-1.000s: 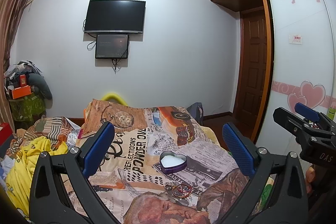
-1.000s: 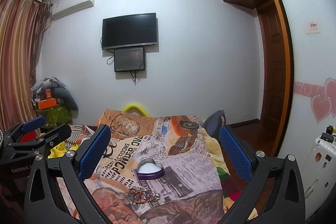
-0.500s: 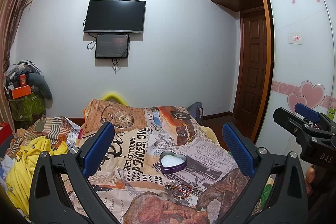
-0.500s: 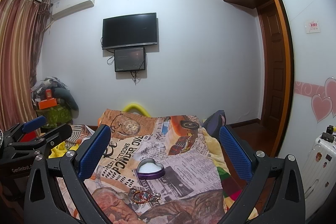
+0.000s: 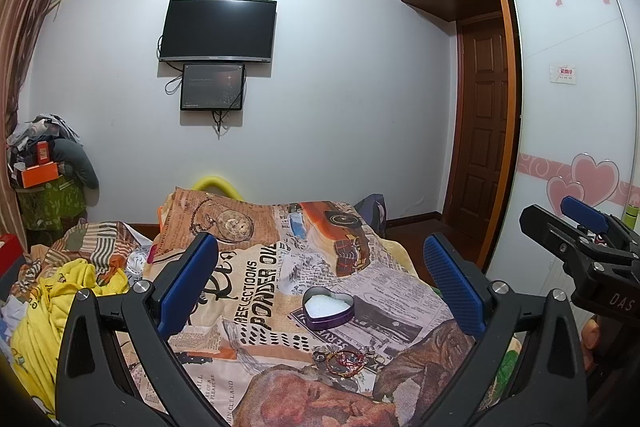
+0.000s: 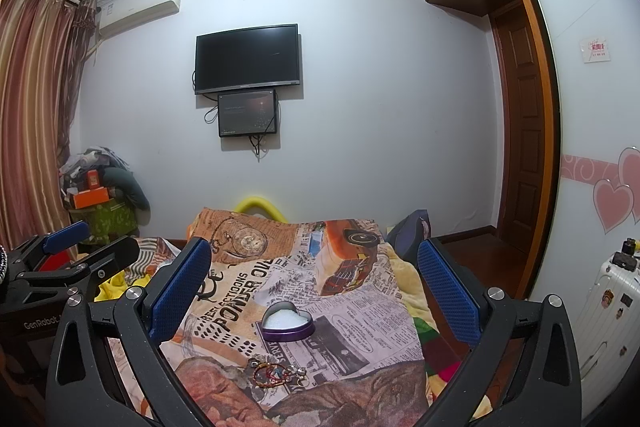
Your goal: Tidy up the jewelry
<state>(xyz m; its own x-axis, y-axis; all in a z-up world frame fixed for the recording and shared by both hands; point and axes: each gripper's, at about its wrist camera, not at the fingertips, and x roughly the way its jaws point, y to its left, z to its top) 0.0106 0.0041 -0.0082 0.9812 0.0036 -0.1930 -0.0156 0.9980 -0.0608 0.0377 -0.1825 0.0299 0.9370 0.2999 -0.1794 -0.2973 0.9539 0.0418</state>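
A heart-shaped purple tin (image 5: 328,313), open and lined with white padding, is seen on the newspaper-print blanket (image 5: 256,283). A small heap of jewellery (image 5: 345,359), including a red corded bracelet (image 6: 273,375) and some metal pieces too small to be identified, lies on the blanket just in front of the tin, apart from it.

The left gripper (image 5: 322,281) is held above the blanket with its blue pads spread wide and nothing between them. The right gripper (image 6: 314,277) is likewise held wide apart and empty; each is seen at the edge of the other's view.

The jewellery is judged to be light, limp and easily tangled, so several pieces could be lifted together. The bracelet would best be pinched across its cord at the side away from the tin, with the soft blanket expected to yield under the pads. The metal pieces may prove slippery.

On the blanket "PONDER" and "REFLECTIONS" are printed near the tin. "DAS" is read on the right gripper body, "GenRobot" on the left, and "with love for you" on the wardrobe door (image 5: 568,75).
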